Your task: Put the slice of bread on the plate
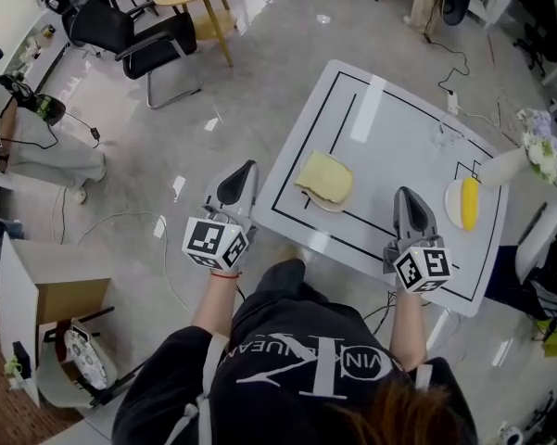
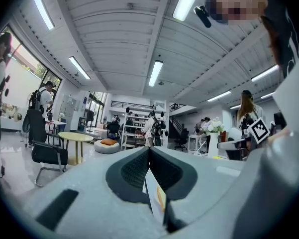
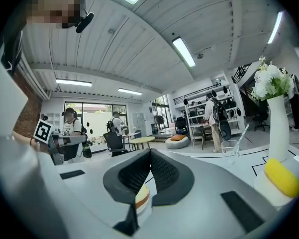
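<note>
The person holds both arms forward, a claw in each hand. The left claw (image 1: 249, 168) points ahead and level, its jaws pressed together at the tips with nothing between them. The right claw (image 1: 403, 193) lies roughly parallel and well apart from it, its jaws also closed and empty. The left forearm (image 1: 215, 299) and right forearm (image 1: 408, 327) are bare.
</note>
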Motion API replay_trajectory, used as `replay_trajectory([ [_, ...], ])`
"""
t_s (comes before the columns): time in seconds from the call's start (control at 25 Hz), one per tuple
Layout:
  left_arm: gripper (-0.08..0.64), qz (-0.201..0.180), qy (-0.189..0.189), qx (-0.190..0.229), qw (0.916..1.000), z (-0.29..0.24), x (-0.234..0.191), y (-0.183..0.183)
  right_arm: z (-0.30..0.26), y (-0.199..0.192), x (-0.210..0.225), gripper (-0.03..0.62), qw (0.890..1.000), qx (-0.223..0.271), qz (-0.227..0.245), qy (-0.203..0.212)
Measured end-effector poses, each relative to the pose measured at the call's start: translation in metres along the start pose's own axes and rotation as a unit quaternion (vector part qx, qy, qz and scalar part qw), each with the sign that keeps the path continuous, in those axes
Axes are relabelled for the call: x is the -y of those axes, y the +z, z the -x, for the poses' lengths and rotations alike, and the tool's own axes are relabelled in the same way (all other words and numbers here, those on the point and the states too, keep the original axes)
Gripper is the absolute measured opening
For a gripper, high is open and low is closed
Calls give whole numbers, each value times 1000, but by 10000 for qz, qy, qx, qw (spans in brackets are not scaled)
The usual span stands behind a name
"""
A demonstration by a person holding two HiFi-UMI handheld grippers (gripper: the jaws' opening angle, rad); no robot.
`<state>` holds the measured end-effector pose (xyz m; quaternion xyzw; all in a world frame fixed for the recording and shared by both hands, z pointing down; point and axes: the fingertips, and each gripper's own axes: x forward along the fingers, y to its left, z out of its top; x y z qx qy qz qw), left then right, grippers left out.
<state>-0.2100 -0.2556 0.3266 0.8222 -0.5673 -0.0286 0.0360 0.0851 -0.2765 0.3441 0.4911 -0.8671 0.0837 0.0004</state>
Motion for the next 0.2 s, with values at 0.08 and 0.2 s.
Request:
replay_trajectory([
  [0.08, 5, 17, -5, -22, 10000, 0, 1, -1, 1, -1, 1, 0, 10000, -28, -13, -10],
  [0.2, 5, 42, -4, -62, 10000, 1, 2, -3, 4, -5, 1, 0, 10000, -79, -37, -30],
])
